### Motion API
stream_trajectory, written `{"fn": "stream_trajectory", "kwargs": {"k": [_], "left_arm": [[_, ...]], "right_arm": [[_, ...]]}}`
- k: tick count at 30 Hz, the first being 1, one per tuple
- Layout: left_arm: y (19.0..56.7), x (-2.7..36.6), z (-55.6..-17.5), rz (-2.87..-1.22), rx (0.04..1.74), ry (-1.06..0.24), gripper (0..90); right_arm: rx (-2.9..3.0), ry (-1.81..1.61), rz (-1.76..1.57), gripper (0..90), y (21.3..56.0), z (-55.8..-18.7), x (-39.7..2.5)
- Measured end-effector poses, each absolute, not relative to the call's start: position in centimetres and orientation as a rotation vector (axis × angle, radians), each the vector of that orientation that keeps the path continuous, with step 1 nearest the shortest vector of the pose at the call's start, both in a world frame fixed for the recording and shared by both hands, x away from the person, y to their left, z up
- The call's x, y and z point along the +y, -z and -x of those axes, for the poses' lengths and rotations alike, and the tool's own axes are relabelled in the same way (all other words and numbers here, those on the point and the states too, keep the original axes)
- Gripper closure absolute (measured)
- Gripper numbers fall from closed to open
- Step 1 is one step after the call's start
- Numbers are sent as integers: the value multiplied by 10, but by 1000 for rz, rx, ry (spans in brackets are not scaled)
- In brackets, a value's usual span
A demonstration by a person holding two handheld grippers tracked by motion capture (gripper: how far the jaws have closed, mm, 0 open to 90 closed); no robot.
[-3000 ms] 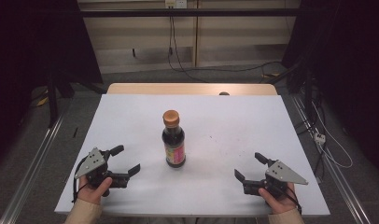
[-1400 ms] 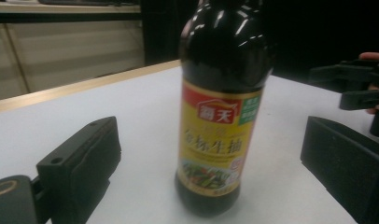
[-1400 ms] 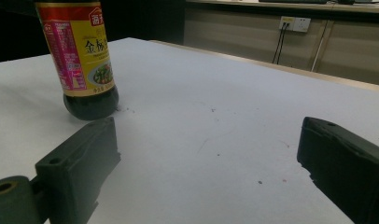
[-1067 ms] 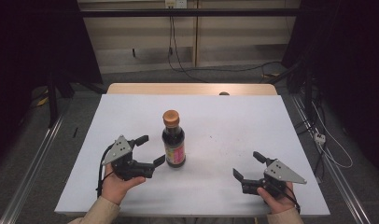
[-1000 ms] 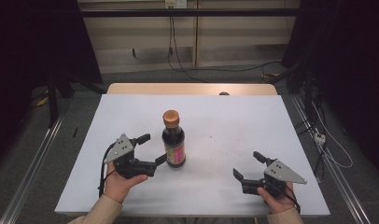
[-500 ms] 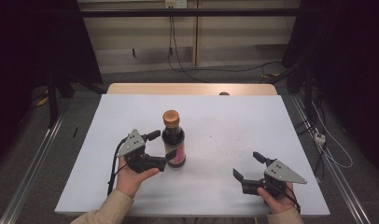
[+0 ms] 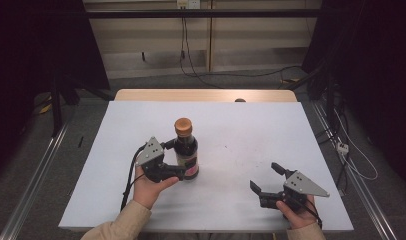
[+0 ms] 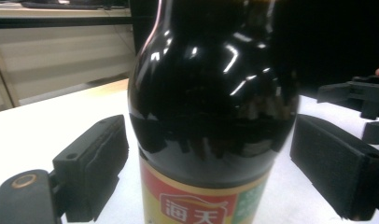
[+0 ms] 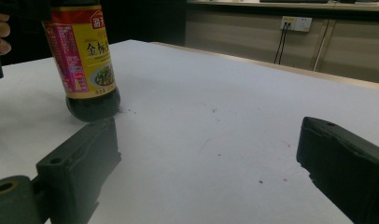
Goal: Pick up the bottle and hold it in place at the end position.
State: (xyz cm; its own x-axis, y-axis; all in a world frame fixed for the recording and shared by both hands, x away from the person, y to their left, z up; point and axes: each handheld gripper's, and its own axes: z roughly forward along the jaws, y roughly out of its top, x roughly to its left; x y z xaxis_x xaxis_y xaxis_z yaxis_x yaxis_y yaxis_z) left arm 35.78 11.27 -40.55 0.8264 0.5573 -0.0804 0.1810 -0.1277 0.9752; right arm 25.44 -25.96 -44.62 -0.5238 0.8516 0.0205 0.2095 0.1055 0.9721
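Note:
A dark soy sauce bottle [image 7: 185, 150] with a brown cap and a red and yellow label stands upright on the white table [image 7: 251, 125], left of the middle. My left gripper [image 7: 177, 159] is open, one jaw on each side of the bottle's lower body. In the left gripper view the bottle [image 8: 211, 93] stands between the two jaws of the left gripper [image 8: 211, 172], with hardly any gap on either side. My right gripper [image 7: 264, 176] rests open near the front right edge, with nothing between its jaws. The right gripper view has the bottle [image 9: 85, 60] at the far left, beyond the right gripper [image 9: 211, 172].
Bare white tabletop [image 9: 215, 102] stretches behind and to the right of the bottle. A wooden strip [image 7: 206, 95] runs along the table's far edge. Cables [image 7: 351, 160] lie on the floor to the right. The right gripper [image 8: 360, 95] appears far off in the left gripper view.
My left gripper has moved right and forward from the front left until its jaws straddle the bottle. The bottle and the right gripper have stayed in place.

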Motion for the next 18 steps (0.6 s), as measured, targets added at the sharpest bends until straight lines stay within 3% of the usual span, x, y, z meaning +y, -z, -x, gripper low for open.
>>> {"fn": "stream_trajectory", "kwargs": {"k": [18], "left_arm": [[411, 107, -365, -1694, 619, -346, 183]], "right_arm": [[1806, -1457, -1042, 51, 446, -254, -261]]}}
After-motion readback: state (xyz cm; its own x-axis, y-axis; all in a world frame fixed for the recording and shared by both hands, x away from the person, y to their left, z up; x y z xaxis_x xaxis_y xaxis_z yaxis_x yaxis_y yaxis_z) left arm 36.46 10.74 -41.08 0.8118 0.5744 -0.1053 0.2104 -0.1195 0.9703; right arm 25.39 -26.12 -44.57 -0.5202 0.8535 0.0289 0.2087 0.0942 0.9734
